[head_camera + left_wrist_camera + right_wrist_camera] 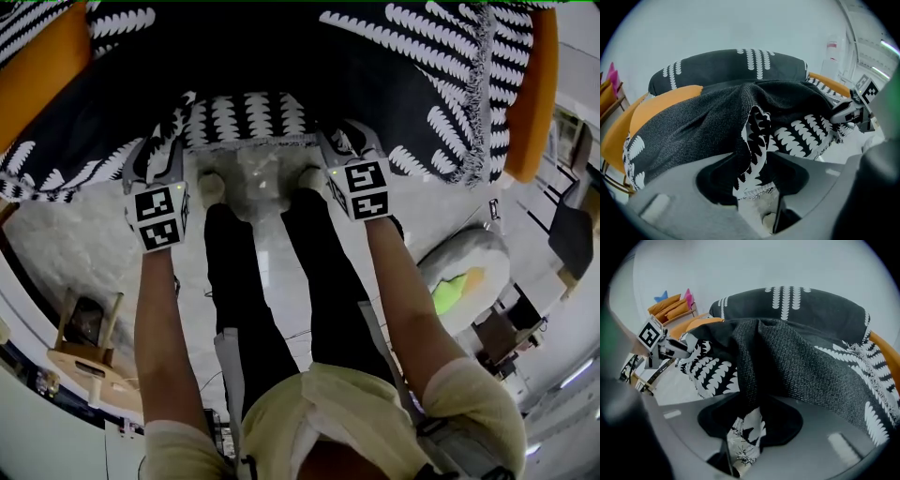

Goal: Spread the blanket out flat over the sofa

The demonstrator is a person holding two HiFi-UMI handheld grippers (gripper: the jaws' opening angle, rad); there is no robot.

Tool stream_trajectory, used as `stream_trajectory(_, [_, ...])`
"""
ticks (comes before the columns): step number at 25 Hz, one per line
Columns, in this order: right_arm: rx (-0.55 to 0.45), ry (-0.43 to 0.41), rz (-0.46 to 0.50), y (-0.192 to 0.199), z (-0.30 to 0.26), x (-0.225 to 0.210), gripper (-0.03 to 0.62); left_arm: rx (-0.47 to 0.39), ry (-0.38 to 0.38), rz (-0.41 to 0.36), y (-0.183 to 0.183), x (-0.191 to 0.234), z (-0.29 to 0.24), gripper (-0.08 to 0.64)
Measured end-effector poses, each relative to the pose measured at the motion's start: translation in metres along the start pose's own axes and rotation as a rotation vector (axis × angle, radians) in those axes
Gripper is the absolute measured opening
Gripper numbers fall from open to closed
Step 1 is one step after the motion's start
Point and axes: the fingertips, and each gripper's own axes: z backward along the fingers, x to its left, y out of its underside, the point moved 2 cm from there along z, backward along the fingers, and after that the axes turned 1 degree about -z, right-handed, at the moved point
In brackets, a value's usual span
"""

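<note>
While the front hem of the blanket lies at the seat edge, in the upper centre of the head view, the step in hand is judged to be the lay-down and release of that hem. The blanket covers the backrest and seat of the sofa; the orange arms at upper left and upper right remain bare.

Left gripper: jaws spread apart, with the patterned hem hanging loosely through the gap. Right gripper: jaws likewise apart, with the fringed corner lying slack between them.

Both forearms reach forward, roughly parallel, one on each side of the person's legs. Both grippers pitch steeply down at the seat front.

Each gripper view shows a raised fold running up to its jaws. The next move therefore calls for backing both grippers clear without dragging the hem, then flattening these folds.
</note>
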Motion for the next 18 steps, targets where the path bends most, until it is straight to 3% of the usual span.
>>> stream_trajectory(4, [0.012, 0.001, -0.005, 0.001, -0.001, -0.006, 0.123, 0.027, 0.01, -0.029, -0.005, -0.008, -0.013, 0.198])
stream_trajectory(13, [0.025, 0.014, 0.0, 0.012, -0.012, 0.002, 0.08, 0.091, 0.021, -0.099, 0.021, -0.005, -0.036, 0.193])
stream_trajectory(16, [0.023, 0.02, -0.006, 0.005, -0.013, 0.005, 0.06, 0.087, 0.011, -0.109, 0.017, 0.006, -0.034, 0.151])
stream_trajectory(18, [0.028, 0.018, -0.006, 0.001, -0.016, 0.009, 0.043, 0.081, -0.009, -0.114, 0.013, 0.016, -0.032, 0.082])
